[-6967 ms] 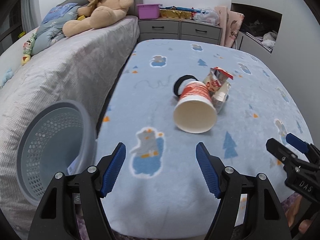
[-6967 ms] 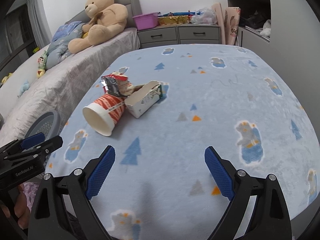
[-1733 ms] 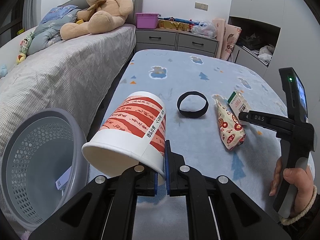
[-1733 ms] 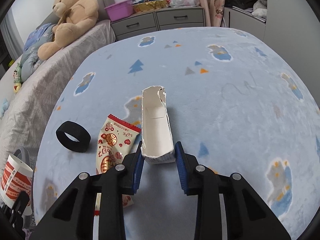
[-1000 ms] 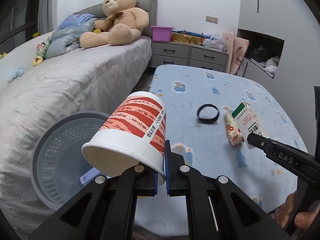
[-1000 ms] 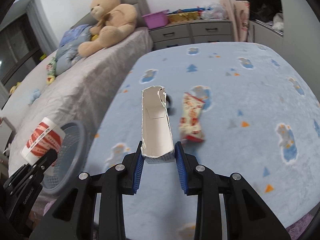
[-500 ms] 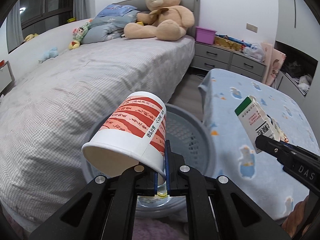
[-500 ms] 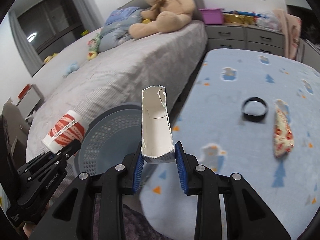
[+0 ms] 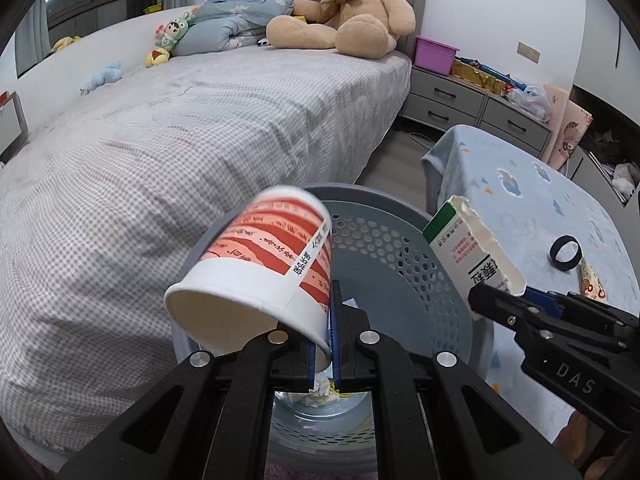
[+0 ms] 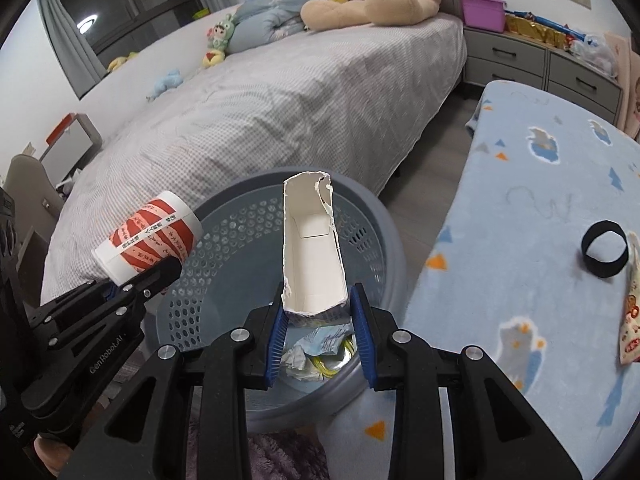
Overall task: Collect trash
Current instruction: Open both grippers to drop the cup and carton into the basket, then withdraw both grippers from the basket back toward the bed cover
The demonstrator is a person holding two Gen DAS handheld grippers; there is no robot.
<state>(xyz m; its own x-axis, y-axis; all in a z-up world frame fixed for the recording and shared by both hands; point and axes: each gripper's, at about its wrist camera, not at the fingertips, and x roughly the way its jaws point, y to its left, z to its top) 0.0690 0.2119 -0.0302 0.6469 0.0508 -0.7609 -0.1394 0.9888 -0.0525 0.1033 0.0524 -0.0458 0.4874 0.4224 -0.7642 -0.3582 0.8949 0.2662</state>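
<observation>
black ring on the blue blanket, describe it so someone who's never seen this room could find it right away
Start at the table covered by the light blue cartoon-print blanket, right of the grey laundry-style basket. Near its far right side lies the black ring, flat and open in the middle. Beside it lies a cream and red snack wrapper; the ring alone is plain black and round.

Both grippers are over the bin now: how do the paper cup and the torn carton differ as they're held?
The paper cup is round with red stripes; the torn carton is a white box with a ragged open end. The left gripper pinches only the cup's rim wall, jaws almost together; the right gripper clamps across the carton's whole base. Both hang over the grey basket, unreleased.
</observation>
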